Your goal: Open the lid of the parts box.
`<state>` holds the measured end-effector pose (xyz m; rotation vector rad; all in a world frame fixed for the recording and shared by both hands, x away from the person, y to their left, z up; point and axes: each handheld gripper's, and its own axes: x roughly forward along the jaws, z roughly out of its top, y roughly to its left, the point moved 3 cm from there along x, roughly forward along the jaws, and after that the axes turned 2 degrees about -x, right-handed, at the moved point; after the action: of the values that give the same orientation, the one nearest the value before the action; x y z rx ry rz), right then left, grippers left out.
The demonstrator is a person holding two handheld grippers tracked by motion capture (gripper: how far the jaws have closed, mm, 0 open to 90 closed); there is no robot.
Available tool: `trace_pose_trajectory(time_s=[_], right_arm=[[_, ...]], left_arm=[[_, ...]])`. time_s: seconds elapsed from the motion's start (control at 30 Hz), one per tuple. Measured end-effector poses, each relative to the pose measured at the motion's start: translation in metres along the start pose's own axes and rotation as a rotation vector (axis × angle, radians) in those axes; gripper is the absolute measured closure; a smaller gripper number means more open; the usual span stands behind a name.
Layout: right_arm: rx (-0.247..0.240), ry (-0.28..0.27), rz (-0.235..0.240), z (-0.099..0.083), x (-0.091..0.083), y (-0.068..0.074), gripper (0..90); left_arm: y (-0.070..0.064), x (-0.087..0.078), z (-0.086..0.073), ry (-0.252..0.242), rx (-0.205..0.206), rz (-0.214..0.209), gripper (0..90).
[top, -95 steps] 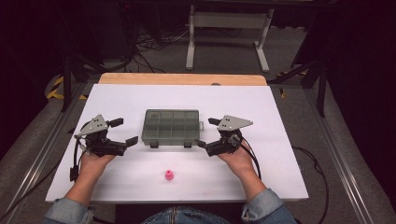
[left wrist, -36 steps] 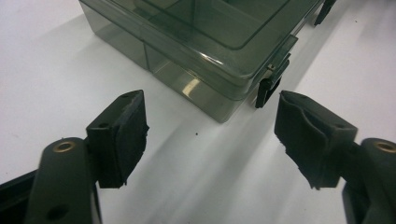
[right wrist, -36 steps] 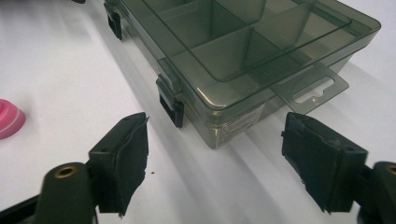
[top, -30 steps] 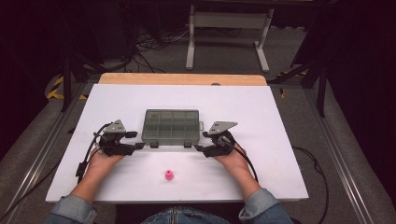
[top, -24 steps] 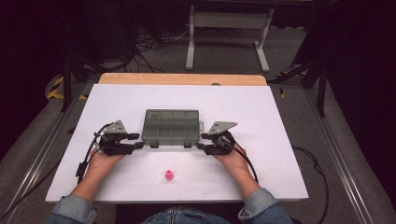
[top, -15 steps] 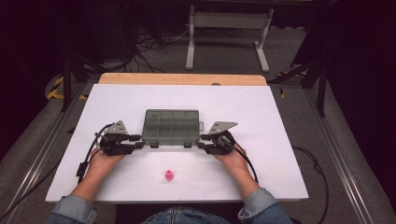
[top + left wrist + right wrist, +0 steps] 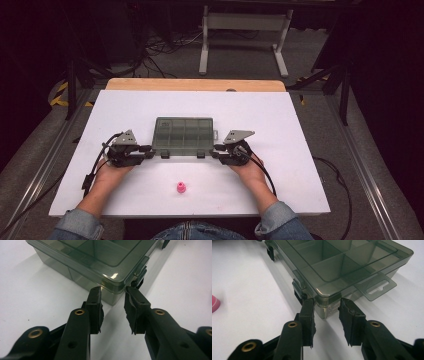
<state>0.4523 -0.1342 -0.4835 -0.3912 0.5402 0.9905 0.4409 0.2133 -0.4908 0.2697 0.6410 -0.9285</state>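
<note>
A smoky grey-green compartment box (image 7: pixel 184 134) with its lid down lies at the middle of the white table (image 7: pixel 280 115). My left gripper (image 7: pixel 149 149) is at its near left corner and my right gripper (image 7: pixel 215 150) at its near right corner. In the left gripper view the box (image 7: pixel 100 255) corner sits just beyond my left gripper (image 7: pixel 112 293), whose jaws stand apart. In the right gripper view the box (image 7: pixel 337 260) corner meets my right gripper (image 7: pixel 326 303) the same way, open. A small pink piece (image 7: pixel 181 188) lies loose nearer the person, also seen as the pink piece (image 7: pixel 214 303).
Two latches (image 7: pixel 298 285) sit on the box's front side, and a hang tab (image 7: pixel 375 286) sticks out from its right end. A wooden strip (image 7: pixel 195 84) runs along the table's far edge. A metal stand (image 7: pixel 245 30) and cables lie on the floor behind.
Both grippers have come down and moved inward from beside the box to its two front corners. Over the last second they crept slightly closer. Box and pink piece have not moved.
</note>
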Motion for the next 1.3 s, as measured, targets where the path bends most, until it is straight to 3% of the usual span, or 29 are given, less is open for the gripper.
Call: trace_pose_trajectory(time_s=[0.87,1.17,1.3], right_arm=[[-0.007,-0.014,0.001,0.002,-0.002,0.001,68.8],[-0.01,-0.061,-0.002,0.006,-0.009,0.001,75.0],[-0.003,-0.085,0.005,0.007,-0.011,0.001,79.1]], left_arm=[[-0.002,-0.002,0.002,-0.013,0.012,0.006,70.4],[-0.003,-0.008,0.005,-0.056,0.014,0.001,76.0],[-0.004,-0.01,0.007,-0.086,0.026,-0.002,82.6]])
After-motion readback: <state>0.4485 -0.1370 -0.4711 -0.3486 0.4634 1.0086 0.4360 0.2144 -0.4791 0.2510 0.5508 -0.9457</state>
